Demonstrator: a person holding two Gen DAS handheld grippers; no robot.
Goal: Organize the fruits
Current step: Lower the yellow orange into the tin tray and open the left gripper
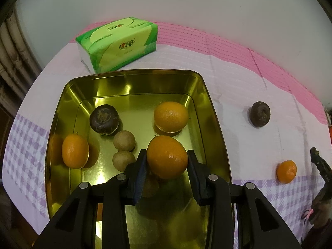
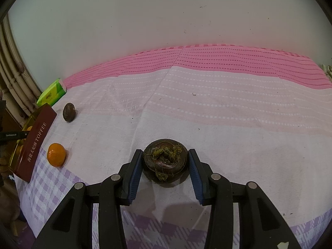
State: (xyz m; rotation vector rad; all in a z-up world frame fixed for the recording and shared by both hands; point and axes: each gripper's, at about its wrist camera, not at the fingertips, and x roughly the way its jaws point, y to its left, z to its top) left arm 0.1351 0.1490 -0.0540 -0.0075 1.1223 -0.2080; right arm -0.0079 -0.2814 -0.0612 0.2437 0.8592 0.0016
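Smooth oval orange fruit (image 1: 167, 157) clamped between the fingers of the left gripper (image 1: 167, 159), held above the floor of the shiny gold metal tin (image 1: 215, 124), near its front right area. Below and beyond the fingers, inside the tin: a second orange (image 1: 170, 116) straight ahead, a third (image 1: 75, 151) far to the left, a dark brown flattened water chestnut (image 1: 104, 119), two small tan round fruits (image 1: 124, 140) just left of the fingers. A further tan shape sits under the held fruit, partly hidden.

Right gripper (image 2: 165, 161): fingers clamped on a dark brown water chestnut with a tufted crown (image 2: 165, 162); whether it rests on the pink-and-lilac cloth (image 2: 207, 108) or is just off it, cannot tell.

Well off to the left of the right fingers, on the cloth: a small orange (image 2: 56, 154), another dark chestnut (image 2: 69, 109), the tin's maroon lettered side (image 2: 35, 143), a green tissue pack (image 2: 51, 93).

Judgement: step in hand is setting the held orange down in the tin. To do it well, steer to the bare gold patch right of the tan fruits, lower until the fruit touches, then part the fingers slowly so it does not roll.
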